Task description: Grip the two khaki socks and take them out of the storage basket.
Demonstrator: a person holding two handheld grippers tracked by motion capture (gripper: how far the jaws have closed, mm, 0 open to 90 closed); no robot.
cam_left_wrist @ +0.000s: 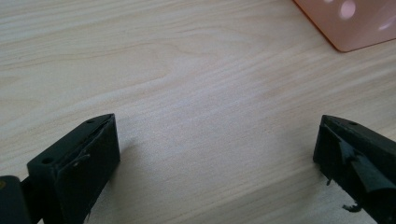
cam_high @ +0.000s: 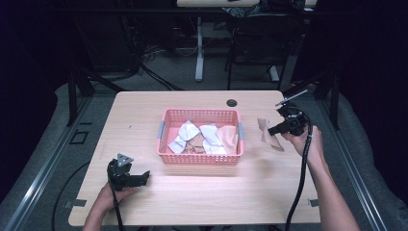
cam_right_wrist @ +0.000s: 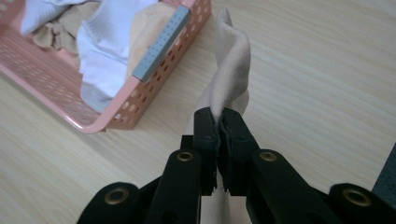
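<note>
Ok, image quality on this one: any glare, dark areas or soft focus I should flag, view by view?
High view: room behind the table is nearly black, with a bright patch on the tabletop in front of the pink basket. Left gripper view: basket corner is soft and washed out; wood grain is sharp. Right gripper view: the beige cloth in the shut right gripper is crisp; white cloths look slightly overexposed.

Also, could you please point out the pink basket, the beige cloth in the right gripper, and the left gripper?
pink basket (cam_high: 199, 159), high view, near wall.
beige cloth (cam_right_wrist: 229, 74), right gripper view, fold above the jaws.
left gripper (cam_left_wrist: 215, 154), left gripper view, midway between fingertips.
</note>
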